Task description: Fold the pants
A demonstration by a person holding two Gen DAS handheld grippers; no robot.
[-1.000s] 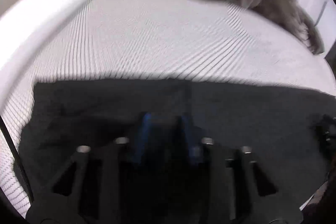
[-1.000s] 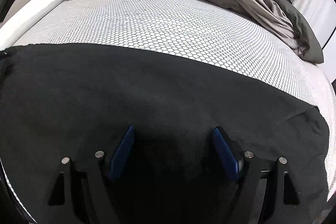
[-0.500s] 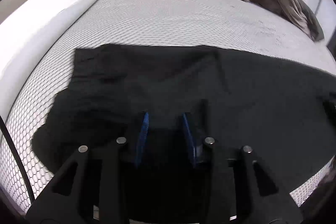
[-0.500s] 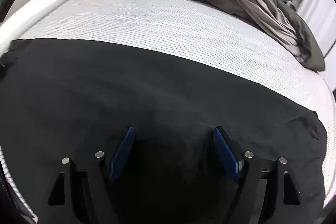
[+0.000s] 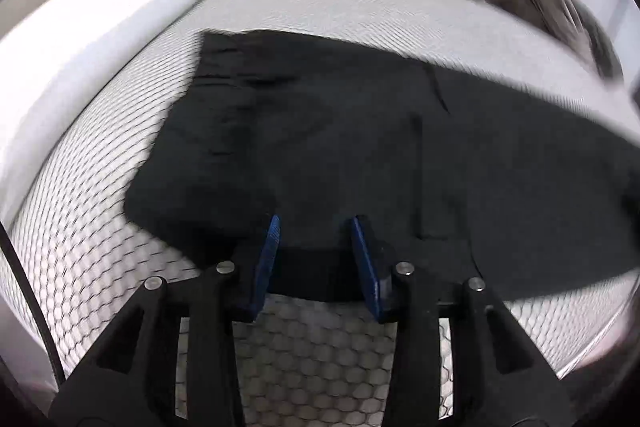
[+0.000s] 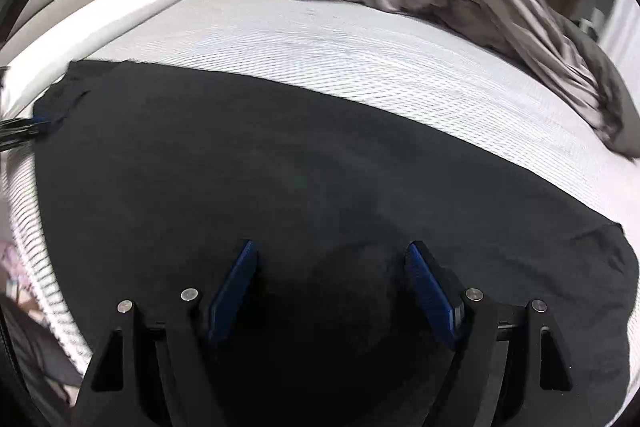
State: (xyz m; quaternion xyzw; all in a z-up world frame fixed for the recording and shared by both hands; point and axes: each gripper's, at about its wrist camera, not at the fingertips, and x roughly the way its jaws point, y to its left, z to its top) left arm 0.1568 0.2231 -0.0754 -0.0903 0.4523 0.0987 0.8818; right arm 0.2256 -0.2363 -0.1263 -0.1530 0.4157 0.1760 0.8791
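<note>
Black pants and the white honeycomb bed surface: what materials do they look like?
Black pants: soft matte woven or knit cloth; lies limp with shallow wrinkles, no sheen. White honeycomb-patterned bed surface: likely a textured mesh or quilted textile cover; the hexagon cells show, fibre unclear.

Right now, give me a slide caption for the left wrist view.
Left gripper, jaws just opening, above the near edge of black pants on a bed.

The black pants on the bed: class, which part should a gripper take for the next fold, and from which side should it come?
Probably the near edge of the black pants, where the left gripper hovers with jaws that have just been opening and grip nothing. The cloth lies flat on the mattress, so a corner or edge approached low from the near side lets one finger slip underneath.
</note>
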